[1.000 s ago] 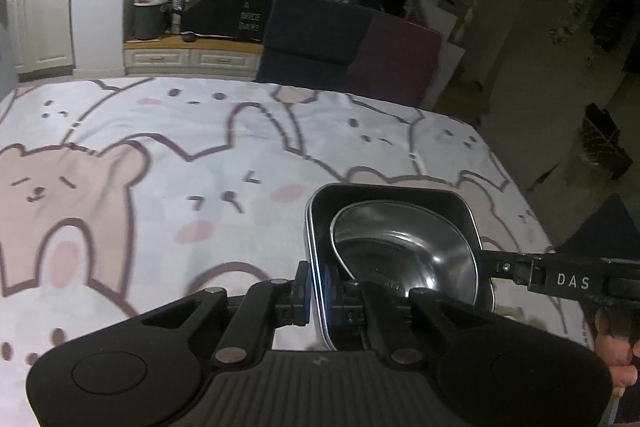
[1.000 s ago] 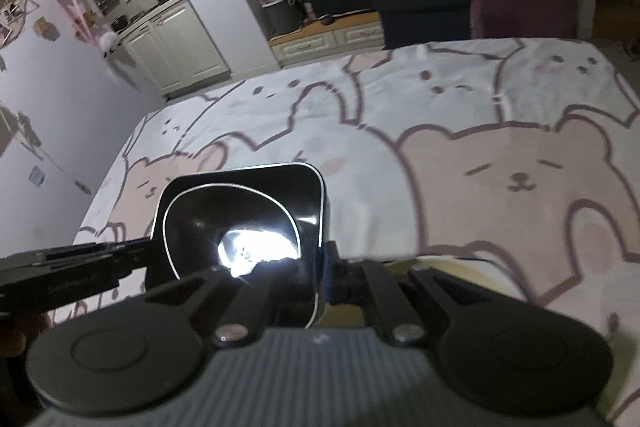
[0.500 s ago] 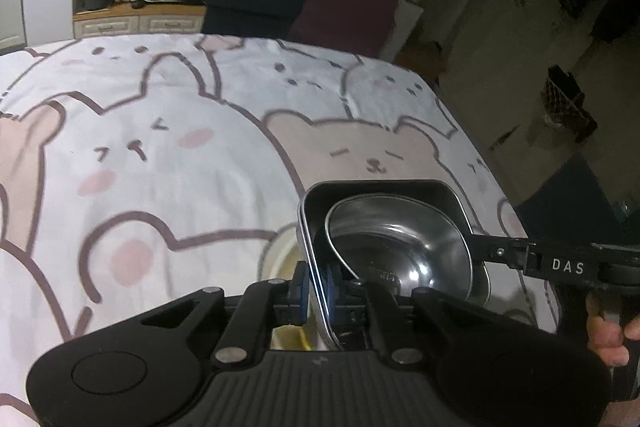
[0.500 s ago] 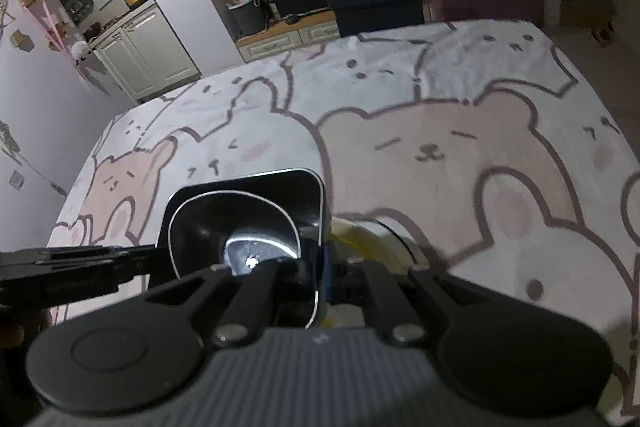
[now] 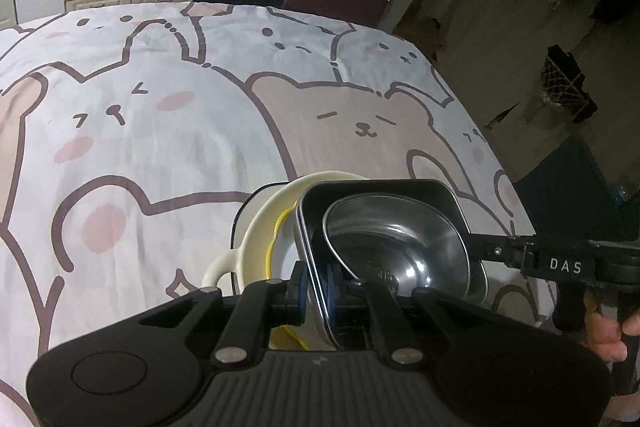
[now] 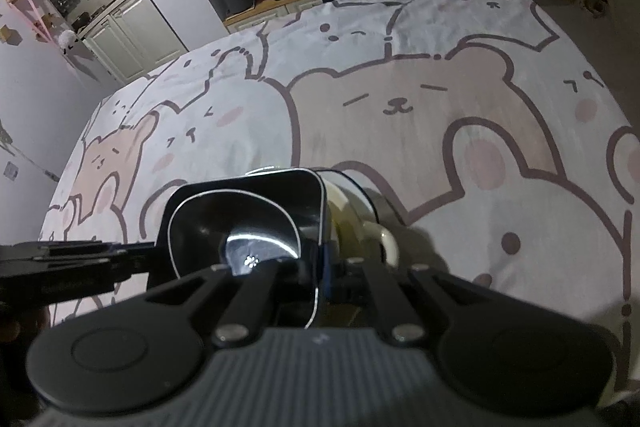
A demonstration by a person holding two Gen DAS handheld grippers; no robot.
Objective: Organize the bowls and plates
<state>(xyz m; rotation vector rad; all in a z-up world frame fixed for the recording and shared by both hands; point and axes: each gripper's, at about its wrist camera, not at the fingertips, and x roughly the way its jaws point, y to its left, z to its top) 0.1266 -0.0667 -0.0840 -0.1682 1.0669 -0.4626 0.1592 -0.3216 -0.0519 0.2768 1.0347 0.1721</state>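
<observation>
Square black tray (image 5: 436, 189) cradling shiny steel bowl (image 5: 400, 247).

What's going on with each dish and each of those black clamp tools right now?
Black square tray: lifted, gripped on two opposite rims.
Steel bowl: nested inside the tray, empty.
Cream dish: on the bear cloth, under the tray.
Left gripper: shut on the tray rim.
Right gripper: shut on the opposite rim.

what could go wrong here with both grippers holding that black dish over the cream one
1. The steel bowl sits loose inside the black square dish; a tilt could slide it out.
2. Left gripper and right gripper each pinch only a thin rim, so it may slip.
3. It could knock the cream dish below.
</observation>
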